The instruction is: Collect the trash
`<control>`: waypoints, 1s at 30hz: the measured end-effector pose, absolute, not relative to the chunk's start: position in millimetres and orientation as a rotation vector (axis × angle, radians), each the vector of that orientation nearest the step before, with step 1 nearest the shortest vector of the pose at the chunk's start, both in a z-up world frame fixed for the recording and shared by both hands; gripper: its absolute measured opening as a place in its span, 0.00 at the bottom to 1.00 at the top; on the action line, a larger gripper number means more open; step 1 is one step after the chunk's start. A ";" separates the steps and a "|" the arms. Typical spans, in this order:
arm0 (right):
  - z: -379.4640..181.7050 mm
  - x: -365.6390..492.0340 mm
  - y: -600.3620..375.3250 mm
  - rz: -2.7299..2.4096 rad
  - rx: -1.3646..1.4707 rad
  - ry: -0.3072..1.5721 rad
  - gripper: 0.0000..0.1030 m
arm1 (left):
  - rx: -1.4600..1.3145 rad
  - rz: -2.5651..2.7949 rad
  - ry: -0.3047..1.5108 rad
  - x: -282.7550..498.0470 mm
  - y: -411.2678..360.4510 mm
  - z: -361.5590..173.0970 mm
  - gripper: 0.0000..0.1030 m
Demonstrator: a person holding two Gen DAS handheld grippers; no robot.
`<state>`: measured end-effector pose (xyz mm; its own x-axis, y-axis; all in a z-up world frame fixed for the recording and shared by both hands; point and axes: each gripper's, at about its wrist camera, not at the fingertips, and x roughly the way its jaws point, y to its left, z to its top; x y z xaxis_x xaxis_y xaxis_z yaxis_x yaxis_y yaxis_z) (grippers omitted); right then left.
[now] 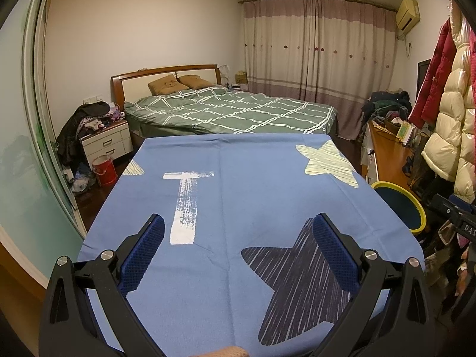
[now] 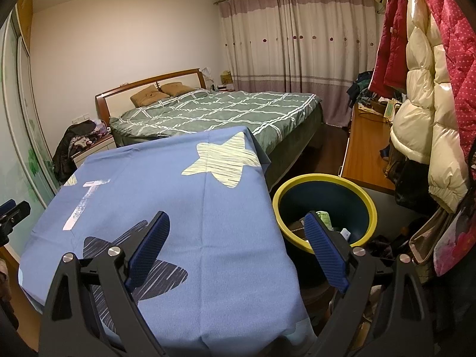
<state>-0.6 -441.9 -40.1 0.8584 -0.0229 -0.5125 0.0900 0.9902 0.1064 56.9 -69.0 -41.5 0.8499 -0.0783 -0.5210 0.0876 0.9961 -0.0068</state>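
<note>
Two handheld grippers hover over the blue star-print tablecloth point(image 1: 238, 196), the left gripper point(image 1: 238, 255) and right gripper point(image 2: 236, 247) both spread wide and holding nothing; no trash shows on the cloth; the yellow-rimmed dark bin point(image 2: 369, 205) stands just beside the cloth's right edge, scraps point(image 2: 324, 218) already lying inside, too small to identify; the task looks nearly finished, so a careful scan along the cloth's edges seems the wise move.
</note>
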 end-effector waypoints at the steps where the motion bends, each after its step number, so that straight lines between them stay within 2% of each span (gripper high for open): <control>1: -40.6 -0.5 -441.4 -0.060 0.129 0.537 0.85 | 0.019 -0.087 0.547 57.2 -69.3 -42.3 0.95; 30: -46.3 5.0 -437.9 -0.054 0.126 0.555 0.85 | 0.011 -0.099 0.560 63.1 -72.2 -45.0 0.95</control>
<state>5.0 -437.9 -46.3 0.8489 -0.0172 -0.5283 0.0854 0.9908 0.1049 63.1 -72.2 -45.0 0.8428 -0.0910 -0.5305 0.0971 0.9951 -0.0165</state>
